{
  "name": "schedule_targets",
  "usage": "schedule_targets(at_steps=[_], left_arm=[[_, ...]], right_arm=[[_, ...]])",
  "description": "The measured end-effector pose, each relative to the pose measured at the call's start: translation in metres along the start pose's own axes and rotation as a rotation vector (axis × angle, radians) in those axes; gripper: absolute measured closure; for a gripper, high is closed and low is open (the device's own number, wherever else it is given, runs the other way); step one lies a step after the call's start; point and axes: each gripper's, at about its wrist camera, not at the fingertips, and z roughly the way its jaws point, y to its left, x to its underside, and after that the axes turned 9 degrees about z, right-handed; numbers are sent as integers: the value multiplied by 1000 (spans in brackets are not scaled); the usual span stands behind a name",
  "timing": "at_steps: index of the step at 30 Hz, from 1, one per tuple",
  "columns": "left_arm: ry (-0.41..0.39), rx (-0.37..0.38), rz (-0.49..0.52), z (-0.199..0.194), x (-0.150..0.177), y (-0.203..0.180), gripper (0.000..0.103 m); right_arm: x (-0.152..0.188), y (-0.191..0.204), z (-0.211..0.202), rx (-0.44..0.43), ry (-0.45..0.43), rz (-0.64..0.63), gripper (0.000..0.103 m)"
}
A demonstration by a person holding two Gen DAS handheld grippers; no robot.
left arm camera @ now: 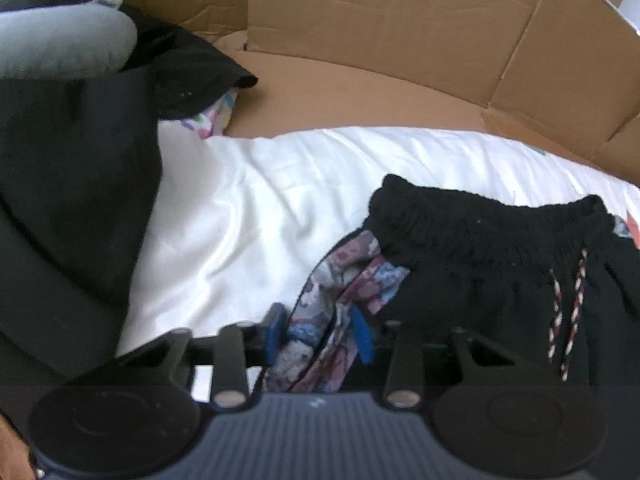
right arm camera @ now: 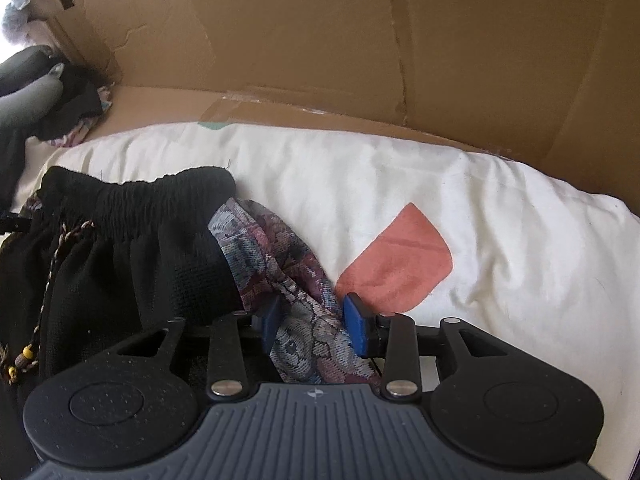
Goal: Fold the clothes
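Black shorts [left arm camera: 480, 248] with an elastic waistband and a striped drawstring [left arm camera: 568, 308] lie on white bedding [left arm camera: 260, 200]. A floral patterned part [left arm camera: 344, 276] of the shorts sticks out at their side. My left gripper [left arm camera: 320, 334] is shut on this floral fabric, bunched between the blue pads. In the right wrist view the same shorts [right arm camera: 132, 248] lie at the left, and their floral fabric [right arm camera: 264, 248] runs flat between the pads of my right gripper [right arm camera: 312, 322]. That gripper is open, its pads not pinching the cloth.
Brown cardboard walls [left arm camera: 380, 20] [right arm camera: 320, 40] stand behind the bedding [right arm camera: 440, 184]. A dark garment [left arm camera: 60, 200] and a grey padded thing [left arm camera: 60, 40] are heaped at the left. A pink patch [right arm camera: 400, 256] marks the bedding just beyond my right gripper.
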Motion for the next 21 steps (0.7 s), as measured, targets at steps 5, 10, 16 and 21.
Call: schedule_targets(at_steps=[5, 10, 16, 21], left_arm=[[-31, -50, 78, -11, -2, -12, 99], [-78, -99, 94, -22, -3, -6, 100], [-89, -145, 109, -11, -4, -9, 99], [-23, -150, 105, -6, -6, -13, 86]], right_arm=[[-1, 7, -6, 11, 4, -56, 97], [2, 7, -22, 107, -59, -117, 101], [-1, 7, -16, 205, -79, -140, 101], [-11, -4, -22, 127, -43, -46, 91]])
